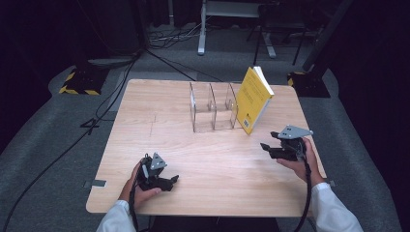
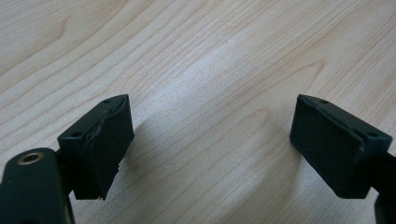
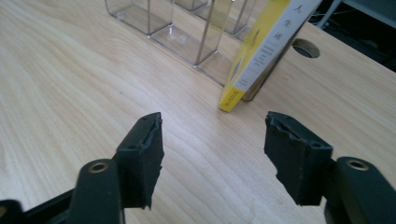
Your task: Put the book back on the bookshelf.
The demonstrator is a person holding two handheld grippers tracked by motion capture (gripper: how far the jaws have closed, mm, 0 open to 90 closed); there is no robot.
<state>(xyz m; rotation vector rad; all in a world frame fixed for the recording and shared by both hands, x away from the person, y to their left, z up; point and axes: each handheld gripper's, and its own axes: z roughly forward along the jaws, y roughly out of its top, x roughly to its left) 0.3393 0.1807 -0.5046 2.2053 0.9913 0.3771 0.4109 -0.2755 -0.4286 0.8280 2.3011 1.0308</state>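
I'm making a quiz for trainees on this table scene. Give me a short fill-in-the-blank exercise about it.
1. The yellow paperback book leans against the clear plastic divided ____.
2. The right gripper has its jaws ____, with nothing between them.
3. The left gripper looks down on the bare ____ table top.

Missing words: organiser; open; wooden

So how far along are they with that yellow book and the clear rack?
Looks done: the yellow book stands tilted against the outer side of the clear rack, not in a slot. In hand: nothing; the right gripper is open and apart from the book, and the left gripper is open over bare table. Possibly left: slotting the book in.
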